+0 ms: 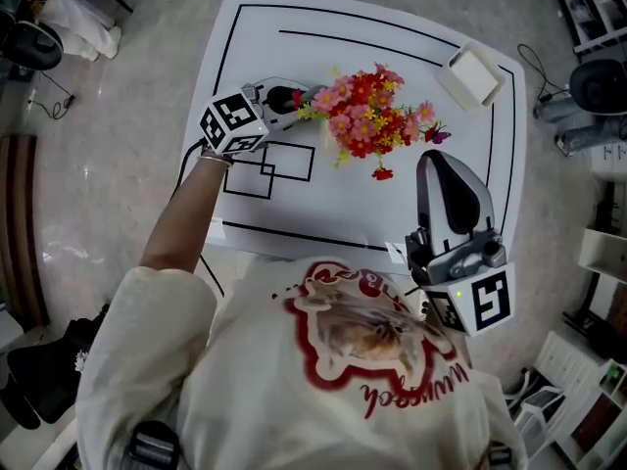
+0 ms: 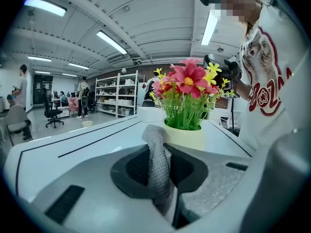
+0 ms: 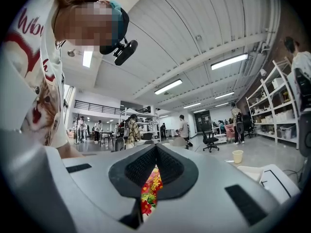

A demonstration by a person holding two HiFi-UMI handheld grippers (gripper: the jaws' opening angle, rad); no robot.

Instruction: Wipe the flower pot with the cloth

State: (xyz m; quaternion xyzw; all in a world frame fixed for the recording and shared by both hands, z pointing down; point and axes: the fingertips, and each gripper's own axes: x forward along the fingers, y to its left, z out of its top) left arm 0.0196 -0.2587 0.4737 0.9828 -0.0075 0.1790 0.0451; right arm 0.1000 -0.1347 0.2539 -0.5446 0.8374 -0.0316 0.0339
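Observation:
A pale flower pot (image 2: 194, 138) with red, pink and yellow flowers (image 1: 372, 117) stands near the middle of the white table (image 1: 294, 47). In the head view the blooms hide the pot. My left gripper (image 1: 297, 100) is at the flowers' left side, shut on a grey knitted cloth (image 2: 155, 144). The cloth stands up between the jaws just in front of the pot. My right gripper (image 1: 438, 162) hovers to the right of the flowers, shut with nothing in it. Through the slit between its jaws in the right gripper view I see only the flowers (image 3: 150, 191).
A small white box (image 1: 472, 74) sits at the table's far right corner. Black lines and rectangles (image 1: 269, 169) are marked on the tabletop. Shelves, office chairs and several people are in the room behind the table.

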